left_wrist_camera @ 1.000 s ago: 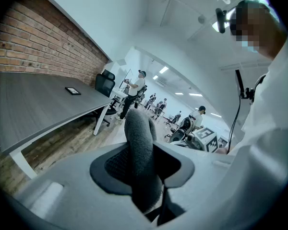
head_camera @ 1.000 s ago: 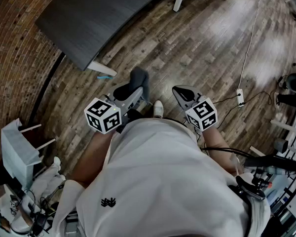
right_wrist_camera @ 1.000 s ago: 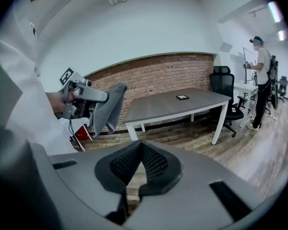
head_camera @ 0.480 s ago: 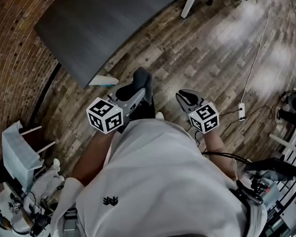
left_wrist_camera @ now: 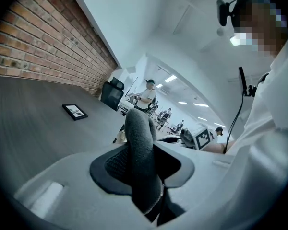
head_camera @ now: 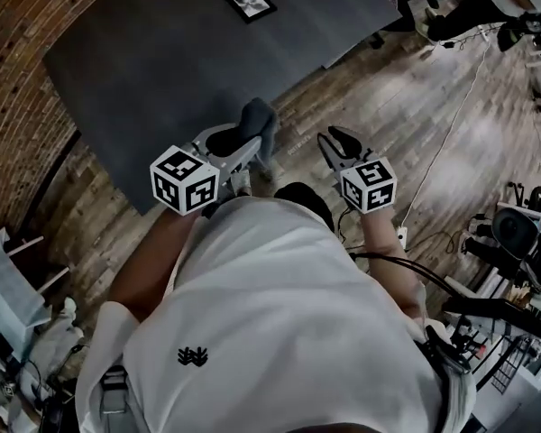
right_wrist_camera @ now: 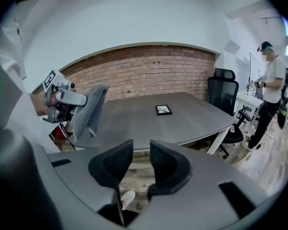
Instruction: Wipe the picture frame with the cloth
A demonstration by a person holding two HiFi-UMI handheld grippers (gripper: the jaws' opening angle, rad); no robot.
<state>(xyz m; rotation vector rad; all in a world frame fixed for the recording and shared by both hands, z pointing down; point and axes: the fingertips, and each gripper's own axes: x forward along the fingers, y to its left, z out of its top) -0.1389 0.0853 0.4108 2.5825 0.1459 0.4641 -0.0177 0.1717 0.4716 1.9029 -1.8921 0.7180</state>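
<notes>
A small black picture frame (head_camera: 250,1) lies flat on the dark grey table (head_camera: 144,70), far from both grippers; it also shows in the left gripper view (left_wrist_camera: 75,111) and the right gripper view (right_wrist_camera: 163,110). My left gripper (head_camera: 243,138) is shut on a grey cloth (head_camera: 260,126), which stands up between its jaws (left_wrist_camera: 140,162) and hangs from it (right_wrist_camera: 89,111). The left gripper is at the table's near edge. My right gripper (head_camera: 335,147) is over the wooden floor beside the table; its jaws have just been opening and nothing is between them (right_wrist_camera: 140,164).
A brick wall (head_camera: 18,88) runs along the table's left. A black office chair (right_wrist_camera: 224,97) stands at the table's far right corner, with a person (right_wrist_camera: 269,87) beyond it. Cables and equipment stands (head_camera: 514,242) crowd the floor at the right.
I have walked up to the table with both grippers: the table and the picture frame have come into view. The right gripper's jaws have parted. The cloth stays in the left gripper.
</notes>
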